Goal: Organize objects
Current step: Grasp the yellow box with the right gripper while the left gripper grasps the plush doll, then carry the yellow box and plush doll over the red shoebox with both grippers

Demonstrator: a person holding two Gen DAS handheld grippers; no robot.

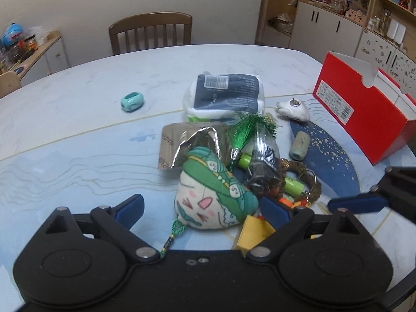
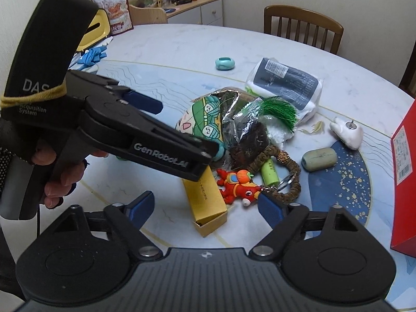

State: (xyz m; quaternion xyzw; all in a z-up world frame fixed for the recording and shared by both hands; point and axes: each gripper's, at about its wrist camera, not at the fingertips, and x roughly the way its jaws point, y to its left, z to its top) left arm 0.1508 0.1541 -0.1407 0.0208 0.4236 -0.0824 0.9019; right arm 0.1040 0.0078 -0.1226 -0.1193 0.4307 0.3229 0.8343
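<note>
The table (image 1: 78,109) was the largest item, pale marbled blue with a dark speckled patch near its right side. A wooden chair (image 1: 150,32) stood at its far edge. A red shoebox (image 1: 364,119) sat open on the table's right side, well apart from the clutter.

The clutter lay in one heap near the middle. At the back was a wrapped pack of white cloth with a dark label (image 1: 226,93). In front of it lay a crumpled foil packet (image 1: 187,143), a green tinsel tassel (image 1: 249,127) and a clear bag of dark matter (image 1: 262,166). A stuffed cloth doll (image 1: 213,195), green and cream with a drawn face, lay nearest the left tongs.

The left tongs (image 1: 202,208) were spread wide, the doll between the two blue pads; contact could not be confirmed. A hand (image 2: 62,179) gripped their handle.

The right tongs (image 2: 205,208) were also spread wide and held nothing. Between their pads lay a yellow carton (image 2: 208,202) and a red rubber dragon charm (image 2: 239,187); the right pad lay just beside the charm's snout.

Smaller items: a braided cord ring (image 2: 288,179), a lime-green tube (image 2: 270,174), a grey-green cylinder (image 2: 318,160), a white tooth-shaped piece (image 2: 347,132), and a teal oval holder (image 2: 225,63) well apart at the rear.
</note>
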